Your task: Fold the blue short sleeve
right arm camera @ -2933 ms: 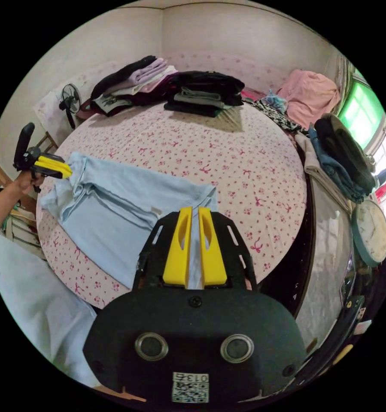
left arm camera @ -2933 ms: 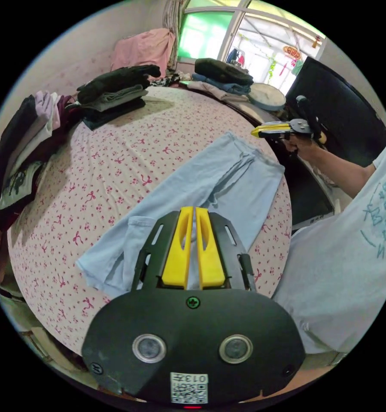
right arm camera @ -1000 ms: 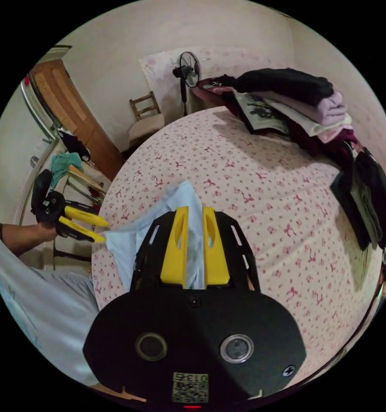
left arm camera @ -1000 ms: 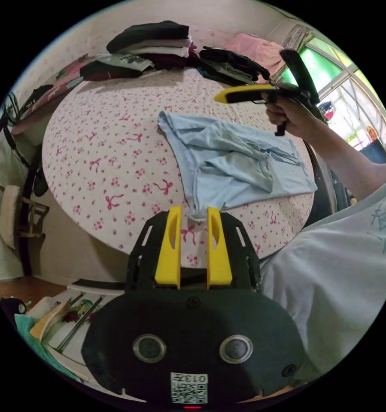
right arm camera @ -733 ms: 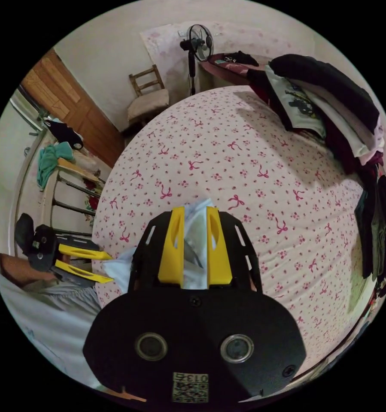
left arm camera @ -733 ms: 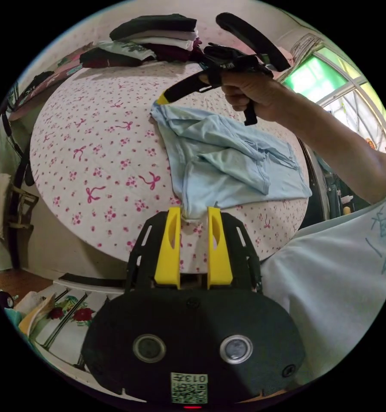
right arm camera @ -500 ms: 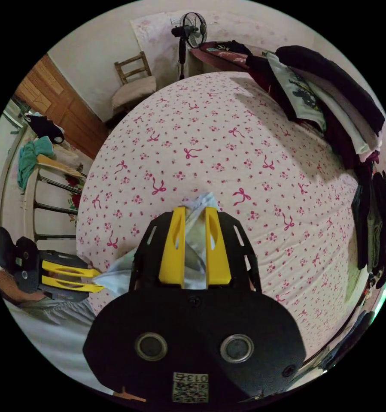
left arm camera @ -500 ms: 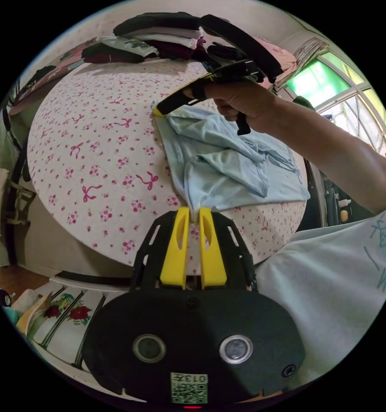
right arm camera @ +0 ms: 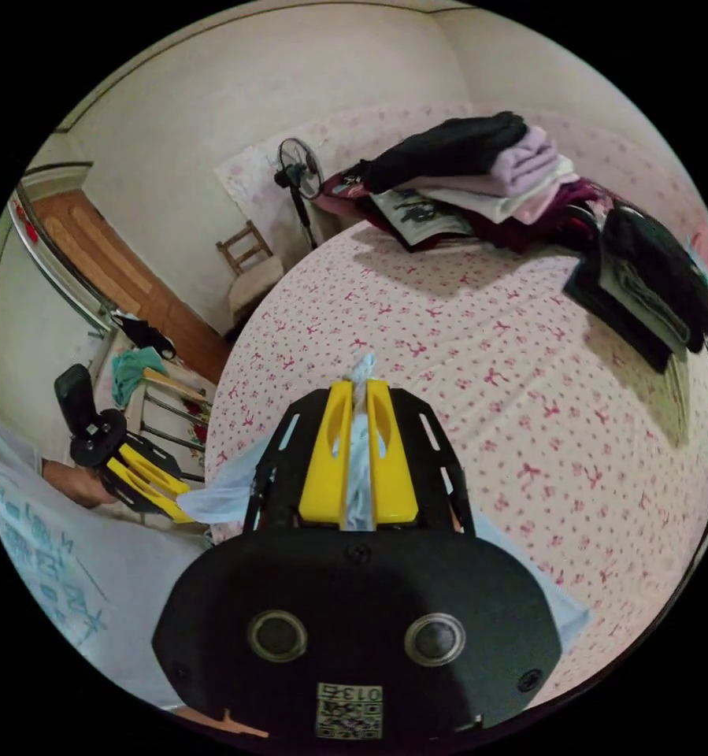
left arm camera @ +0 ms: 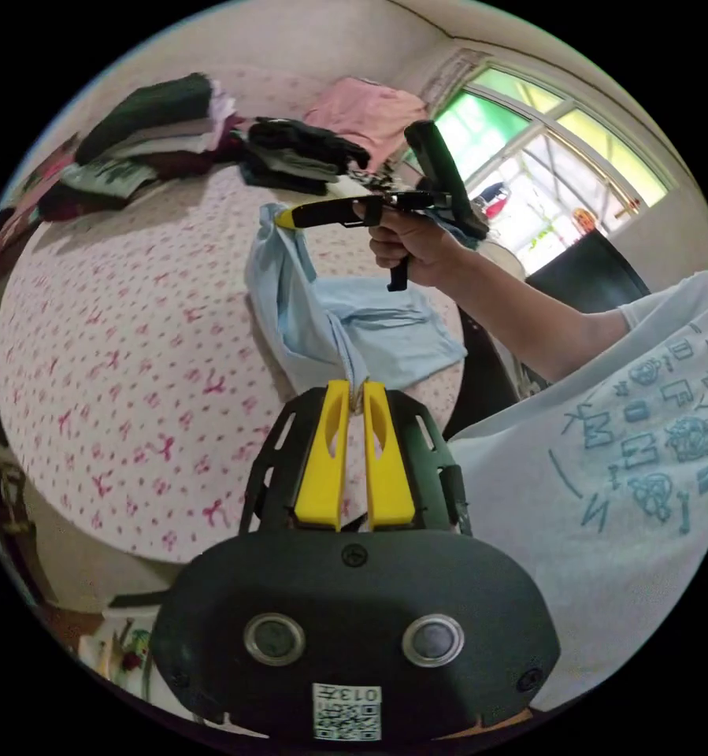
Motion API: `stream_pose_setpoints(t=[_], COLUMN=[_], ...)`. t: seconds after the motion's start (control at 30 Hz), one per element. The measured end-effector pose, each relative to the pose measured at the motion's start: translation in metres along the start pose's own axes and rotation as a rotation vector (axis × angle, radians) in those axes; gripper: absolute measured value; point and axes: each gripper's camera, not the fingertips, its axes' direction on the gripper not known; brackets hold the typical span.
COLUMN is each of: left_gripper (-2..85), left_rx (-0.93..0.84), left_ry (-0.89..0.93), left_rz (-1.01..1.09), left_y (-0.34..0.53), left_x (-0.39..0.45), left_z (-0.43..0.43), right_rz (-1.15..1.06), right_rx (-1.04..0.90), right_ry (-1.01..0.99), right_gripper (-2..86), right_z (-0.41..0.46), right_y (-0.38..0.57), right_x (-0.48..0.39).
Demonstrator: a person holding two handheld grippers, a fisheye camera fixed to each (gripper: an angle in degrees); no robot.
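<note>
Pink bow-print bed (left arm camera: pixel 109 331) carries folded stacks (left arm camera: pixel 145 126) along its far edge. Above the bed, I hold the blue shirt (left arm camera: pixel 302 315) up with both tools: my left hand-held gripper (left arm camera: pixel 352 394) is clamped on one corner, my right hand-held gripper (right arm camera: pixel 360 394) on another, its lower part resting on the bed.

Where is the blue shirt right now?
In the left gripper view the blue shirt hangs between the left gripper and the right gripper, its far end resting on the bed.
</note>
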Motion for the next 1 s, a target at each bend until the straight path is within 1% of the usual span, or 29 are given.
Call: stream_pose_setpoints(t=[0.07, 0.17, 0.3, 0.43, 0.57, 0.73, 0.83, 1.0], left_gripper=[1.7, 1.6, 1.6, 1.7, 1.8, 1.8, 1.8, 2.0], left_rx=[-0.018, -0.065, -0.150, -0.250, -0.318, -0.384, -0.409, -0.397], left_ry=[0.044, 0.100, 0.149, 0.159, 0.174, 0.206, 0.195, 0.162], left_rz=[0.066, 0.173, 0.297, 0.375, 0.395, 0.408, 0.407, 0.405], left_y=[-0.019, -0.052, -0.096, -0.129, -0.149, -0.169, -0.177, -0.186], left_x=[0.018, 0.048, 0.092, 0.130, 0.152, 0.177, 0.186, 0.204], left_z=[0.017, 0.053, 0.112, 0.172, 0.215, 0.257, 0.273, 0.290], right_rz=[0.057, 0.112, 0.165, 0.244, 0.282, 0.283, 0.270, 0.266], right_rx=[0.058, 0.095, 0.099, 0.084, 0.070, 0.046, 0.029, 0.043], right_ry=[0.008, 0.046, 0.074, 0.027, -0.008, -0.024, -0.016, -0.034], right_gripper=[3.0, 3.0, 2.9, 2.8, 2.9, 3.0, 3.0, 3.1], right_z=[-0.040, -0.080, -0.108, -0.124, -0.135, -0.150, -0.157, -0.169], right_y=[0.041, 0.094, 0.151, 0.205, 0.247, 0.285, 0.304, 0.330], right_x=[0.034, 0.073, 0.117, 0.168, 0.205, 0.231, 0.241, 0.255])
